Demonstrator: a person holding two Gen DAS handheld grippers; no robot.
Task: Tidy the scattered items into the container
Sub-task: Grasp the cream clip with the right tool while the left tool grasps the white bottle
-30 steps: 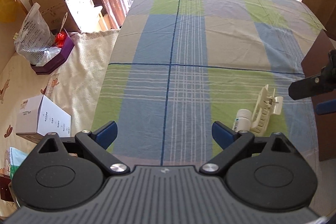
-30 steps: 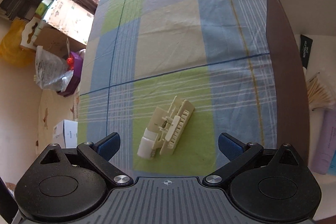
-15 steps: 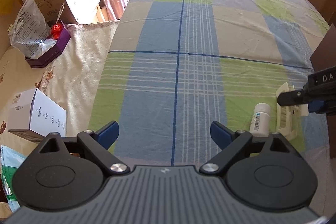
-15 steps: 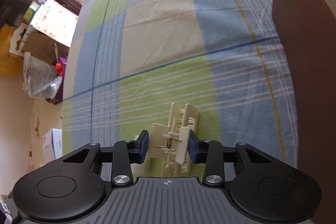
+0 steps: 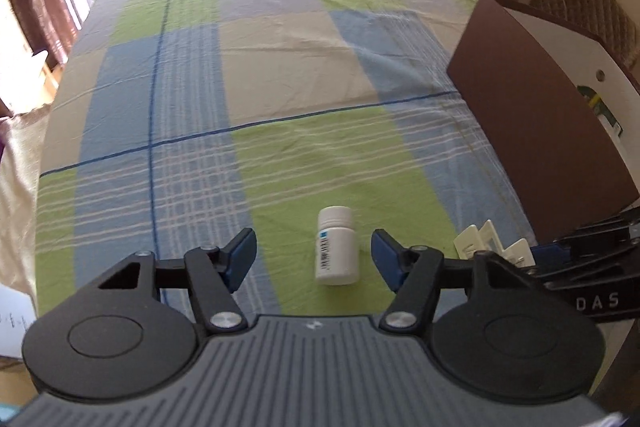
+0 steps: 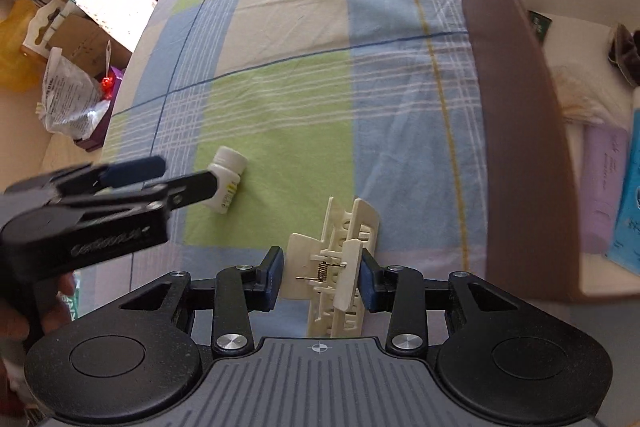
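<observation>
A white pill bottle [image 5: 336,251] lies on its side on the checked bedsheet, between the spread fingers of my open left gripper [image 5: 312,255]. In the right wrist view the same bottle [image 6: 227,183] sits at the tips of the left gripper [image 6: 184,174]. My right gripper [image 6: 322,273] is shut on a cream hair clip [image 6: 340,259], its pads pressing the clip's two wings. From the left wrist the clip [image 5: 490,241] shows at the right with the right gripper [image 5: 536,257] on it. The brown box [image 6: 516,107] stands just right of the clip.
Inside the box lie a purple packet [image 6: 604,179], a blue packet [image 6: 630,211] and cotton swabs [image 6: 580,99]. Left of the bed are a plastic bag [image 6: 70,99] and cardboard boxes [image 6: 80,35]. A hand [image 6: 24,307] holds the left gripper.
My left gripper has swung right and forward, so the bottle now lies between its open fingers. The right gripper closed on the hair clip and stays shut on it.
</observation>
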